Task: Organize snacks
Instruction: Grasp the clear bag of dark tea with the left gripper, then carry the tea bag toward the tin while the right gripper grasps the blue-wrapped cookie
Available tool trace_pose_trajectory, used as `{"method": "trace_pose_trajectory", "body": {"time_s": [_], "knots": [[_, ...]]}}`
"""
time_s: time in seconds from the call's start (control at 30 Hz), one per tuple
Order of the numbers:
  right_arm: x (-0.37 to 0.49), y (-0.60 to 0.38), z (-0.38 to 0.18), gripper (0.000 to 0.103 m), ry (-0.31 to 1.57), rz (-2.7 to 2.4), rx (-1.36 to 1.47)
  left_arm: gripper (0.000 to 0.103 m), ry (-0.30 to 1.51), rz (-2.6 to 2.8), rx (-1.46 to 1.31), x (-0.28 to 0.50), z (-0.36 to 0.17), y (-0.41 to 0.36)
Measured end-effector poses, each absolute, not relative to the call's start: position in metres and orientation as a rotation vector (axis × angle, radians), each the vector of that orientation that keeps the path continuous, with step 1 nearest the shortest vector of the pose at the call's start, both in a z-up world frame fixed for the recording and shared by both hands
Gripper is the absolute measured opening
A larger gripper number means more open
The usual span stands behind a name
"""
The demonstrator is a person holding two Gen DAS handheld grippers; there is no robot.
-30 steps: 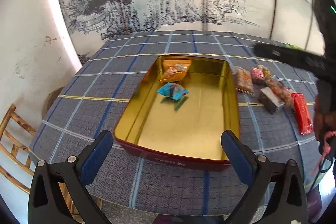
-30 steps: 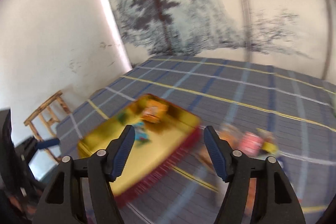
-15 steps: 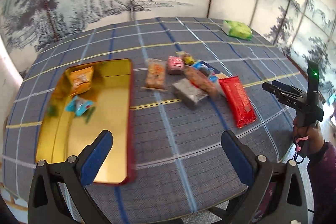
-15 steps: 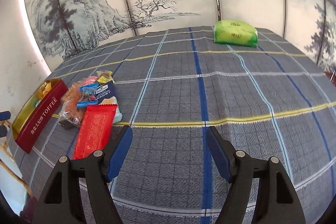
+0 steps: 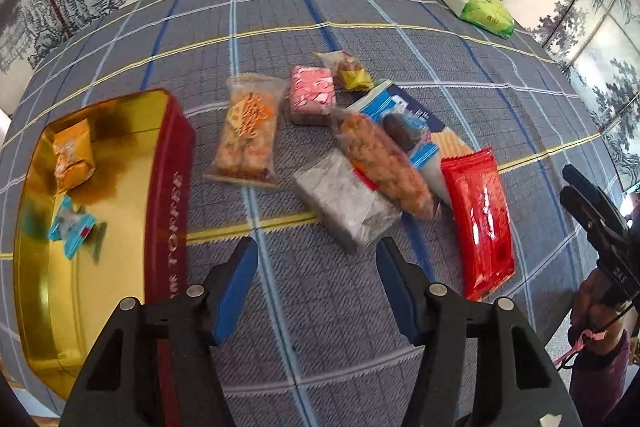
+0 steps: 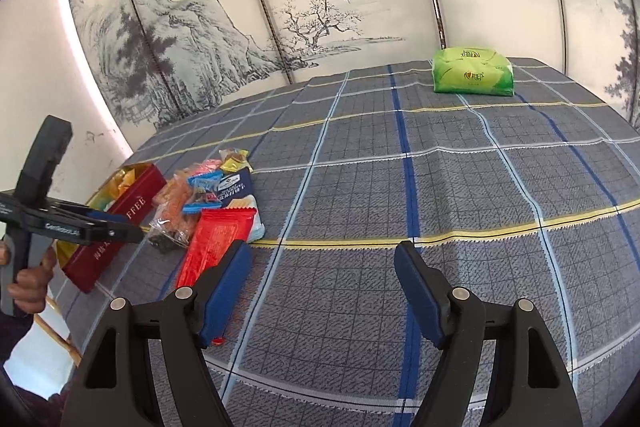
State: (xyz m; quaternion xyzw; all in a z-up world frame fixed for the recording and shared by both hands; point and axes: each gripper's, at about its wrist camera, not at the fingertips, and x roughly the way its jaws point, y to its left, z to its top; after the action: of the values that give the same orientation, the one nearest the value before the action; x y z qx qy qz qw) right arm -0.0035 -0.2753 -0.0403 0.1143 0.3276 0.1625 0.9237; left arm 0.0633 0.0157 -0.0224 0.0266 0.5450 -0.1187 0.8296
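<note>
A red tin with a gold inside [image 5: 172, 187] lies at the left and holds an orange packet [image 5: 72, 153] and a blue packet [image 5: 72, 227]. Several snack packets lie in a heap to its right: a silver packet [image 5: 344, 203], an orange cracker pack [image 5: 248, 131], a pink packet [image 5: 312, 93], a red packet [image 5: 478, 219]. My left gripper [image 5: 318, 255] is open and empty, hovering just short of the silver packet. My right gripper [image 6: 322, 259] is open and empty over bare cloth, right of the red packet [image 6: 218, 239]. The tin [image 6: 120, 219] shows at the left there.
The table has a grey plaid cloth [image 6: 440, 187]. A green tissue pack [image 6: 472, 75] lies at the far right; it also shows in the left wrist view [image 5: 480, 9]. A painted screen [image 6: 280, 7] stands behind. The table's front edge is close below both grippers.
My left gripper has swung right from over the tin, come down close to the snack heap and narrowed its jaws. My right gripper has swung from the tin to the cloth's right part.
</note>
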Motion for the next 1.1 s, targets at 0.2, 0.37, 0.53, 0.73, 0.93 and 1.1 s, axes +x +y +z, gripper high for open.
{"method": "trace_pose_trajectory", "body": {"time_s": [0.2, 0.37, 0.53, 0.73, 0.93, 1.1], "knots": [[-0.005, -0.278, -0.039, 0.077, 0.660, 0.358, 0.257, 0.059, 1.184, -0.242, 0.032, 0.087, -0.031, 0.009], [-0.005, -0.280, -0.039, 0.078, 0.653, 0.373, 0.275, 0.060, 1.185, -0.239, 0.050, 0.101, -0.032, -0.001], [-0.003, -0.282, -0.040, 0.080, 0.655, 0.381, 0.288, 0.053, 1.247, -0.231, 0.034, 0.112, -0.051, -0.008], [-0.001, -0.285, -0.041, 0.081, 0.658, 0.371, 0.309, 0.031, 1.179, -0.201, 0.045, 0.086, -0.048, -0.001], [-0.001, -0.272, -0.041, 0.081, 0.692, 0.346, 0.246, 0.031, 1.143, -0.234, 0.028, 0.037, -0.040, 0.010], [-0.007, -0.248, -0.037, 0.082, 0.719, 0.421, 0.279, 0.031, 1.090, -0.257, 0.041, 0.008, -0.025, 0.015]]}}
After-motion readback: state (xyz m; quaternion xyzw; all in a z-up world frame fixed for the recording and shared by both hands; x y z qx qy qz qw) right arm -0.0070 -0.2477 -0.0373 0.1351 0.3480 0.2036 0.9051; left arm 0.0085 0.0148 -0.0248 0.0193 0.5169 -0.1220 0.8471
